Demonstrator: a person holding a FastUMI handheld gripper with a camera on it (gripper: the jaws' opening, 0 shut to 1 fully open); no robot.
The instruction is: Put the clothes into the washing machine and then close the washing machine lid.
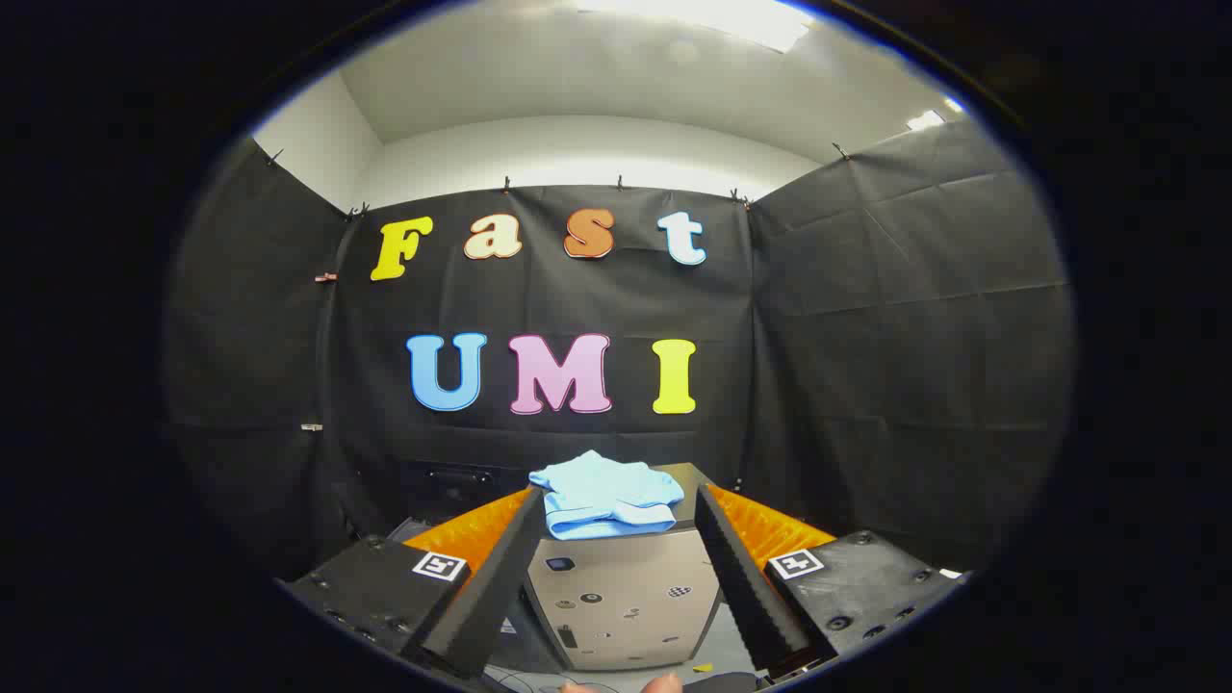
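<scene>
My gripper (618,520) spread wide, holding nothing, aimed at the shirt (606,496) on the washer (626,597).

The light-blue shirt lies folded on the washer's top, beyond and between my fingers (500,577) — not touching either. The washer is a silvery box with a dark top; my fingers cut off its sides, and its base is hard to make out. Small round stickers and a dark tag dot its front, too small to read. I cannot tell where the lid is or whether it is open. Each finger mount carries a black-and-white square marker (440,565). A fingertip (662,682) pokes in below the washer, mostly cut off.
</scene>
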